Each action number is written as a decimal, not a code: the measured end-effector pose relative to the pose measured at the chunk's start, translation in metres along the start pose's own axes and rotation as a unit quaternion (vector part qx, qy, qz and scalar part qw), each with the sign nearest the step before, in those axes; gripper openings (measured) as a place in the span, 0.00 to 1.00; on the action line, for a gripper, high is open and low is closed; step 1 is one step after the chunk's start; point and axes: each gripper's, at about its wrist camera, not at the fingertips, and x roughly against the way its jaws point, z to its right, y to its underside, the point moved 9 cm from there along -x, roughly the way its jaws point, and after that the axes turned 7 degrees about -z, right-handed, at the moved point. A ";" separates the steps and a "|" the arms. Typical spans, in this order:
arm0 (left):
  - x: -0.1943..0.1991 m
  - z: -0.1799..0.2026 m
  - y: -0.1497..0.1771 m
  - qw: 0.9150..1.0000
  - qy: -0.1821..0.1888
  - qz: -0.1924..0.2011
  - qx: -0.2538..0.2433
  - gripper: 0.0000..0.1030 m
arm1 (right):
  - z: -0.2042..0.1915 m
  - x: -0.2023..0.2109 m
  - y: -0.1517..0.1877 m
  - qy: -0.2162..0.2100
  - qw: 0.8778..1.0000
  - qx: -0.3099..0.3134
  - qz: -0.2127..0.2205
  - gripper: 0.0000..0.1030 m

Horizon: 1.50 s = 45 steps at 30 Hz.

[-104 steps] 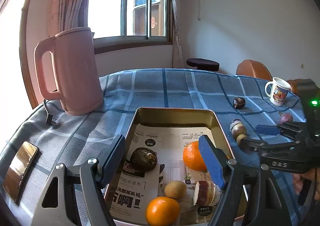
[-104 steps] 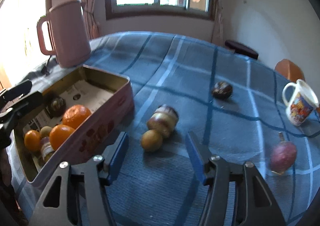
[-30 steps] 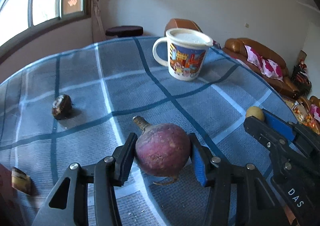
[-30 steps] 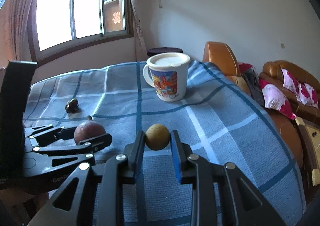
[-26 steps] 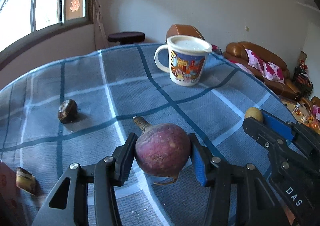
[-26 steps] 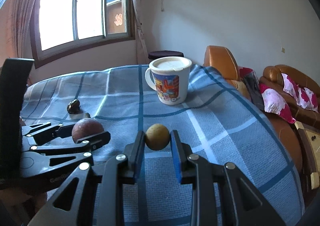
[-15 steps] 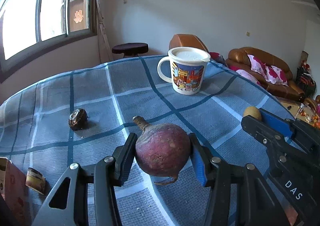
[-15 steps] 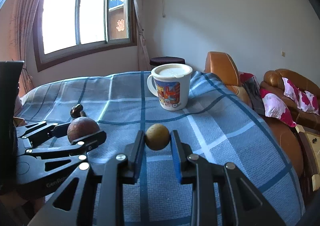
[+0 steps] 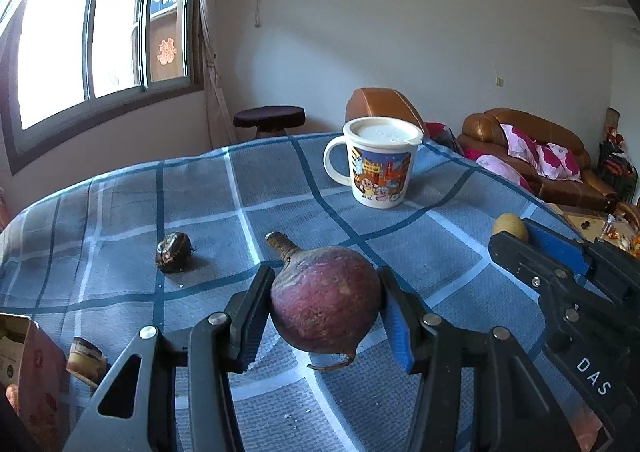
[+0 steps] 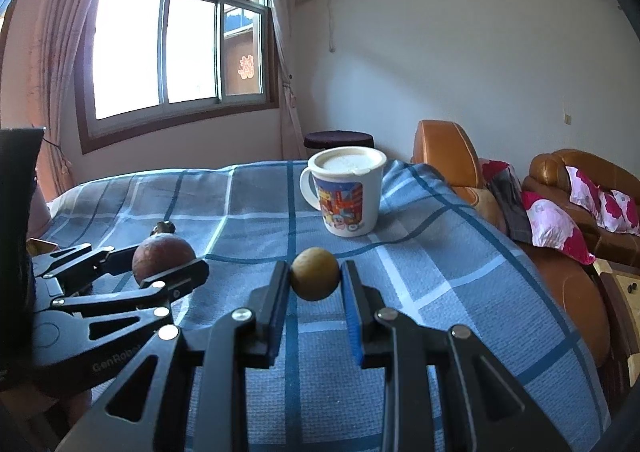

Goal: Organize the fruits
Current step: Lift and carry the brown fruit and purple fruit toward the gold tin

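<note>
My left gripper (image 9: 324,312) is shut on a round purple root with a stub stem (image 9: 325,298), held above the blue plaid cloth. The same root (image 10: 162,254) shows at the left of the right wrist view, in the left gripper (image 10: 168,264). My right gripper (image 10: 315,278) is shut on a small yellow-brown round fruit (image 10: 315,273); that fruit (image 9: 510,226) peeks out at the right edge of the left wrist view. A dark brown fruit (image 9: 173,247) lies on the cloth to the left. A corner of the pink tin (image 9: 28,368) shows at the lower left.
A lidded white cartoon mug (image 9: 380,161) stands on the cloth beyond both grippers. A cut banded fruit piece (image 9: 86,358) lies beside the tin. Brown sofas with pink cushions (image 10: 592,191) and a dark stool (image 9: 269,119) stand past the table's far edge.
Both grippers keep their grips. The left wrist view has swung upward and leftward, so the window, the dark fruit and the tin corner have come further into sight.
</note>
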 end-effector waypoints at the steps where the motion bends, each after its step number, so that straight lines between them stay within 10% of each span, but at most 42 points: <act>1: 0.001 0.000 0.000 1.000 -0.002 0.002 -0.001 0.52 | 0.000 0.001 0.000 0.000 1.000 0.000 0.003 0.28; 45: 0.047 -0.021 0.007 0.997 -0.049 0.064 -0.002 0.52 | -0.028 0.029 -0.012 -0.009 0.997 0.022 0.078 0.28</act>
